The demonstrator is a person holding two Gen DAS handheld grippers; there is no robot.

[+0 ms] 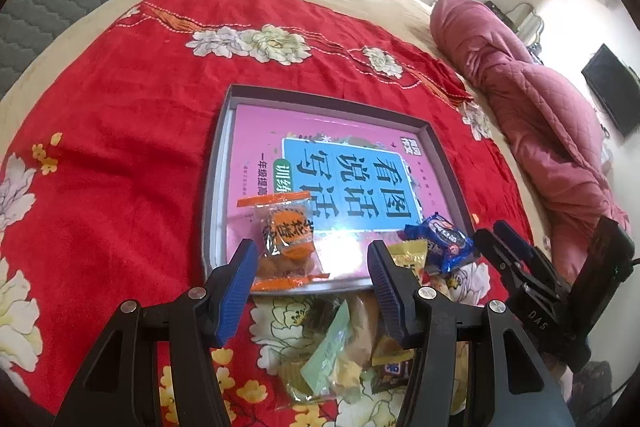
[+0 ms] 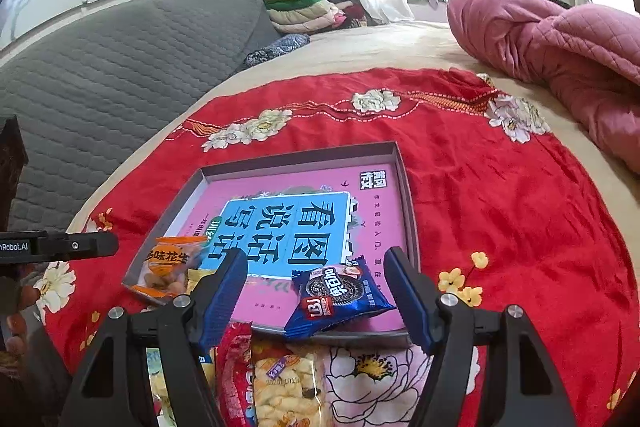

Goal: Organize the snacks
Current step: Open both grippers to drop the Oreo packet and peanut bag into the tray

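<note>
A shallow grey tray [image 1: 320, 95] [image 2: 304, 155] lies on a red floral cloth and holds a pink and blue book [image 1: 344, 167]. An orange peanut packet [image 1: 286, 239] [image 2: 168, 271] rests in the tray's near left corner. My left gripper [image 1: 312, 267] hovers open just above it, pads clear of the wrapper. A blue cookie packet [image 1: 442, 241] [image 2: 340, 293] lies across the tray's near rim. My right gripper [image 2: 316, 279] [image 1: 492, 233] is open over it without touching. A heap of loose snack packets [image 1: 340, 347] [image 2: 288, 383] sits on the cloth just in front of the tray.
The red cloth [image 1: 120, 107] covers a beige bed. A bunched pink quilt [image 1: 540, 115] [image 2: 560, 39] lies to the right. A grey quilted headboard [image 2: 100, 87] runs along the left, with folded clothes [image 2: 308, 3] stacked at the far end.
</note>
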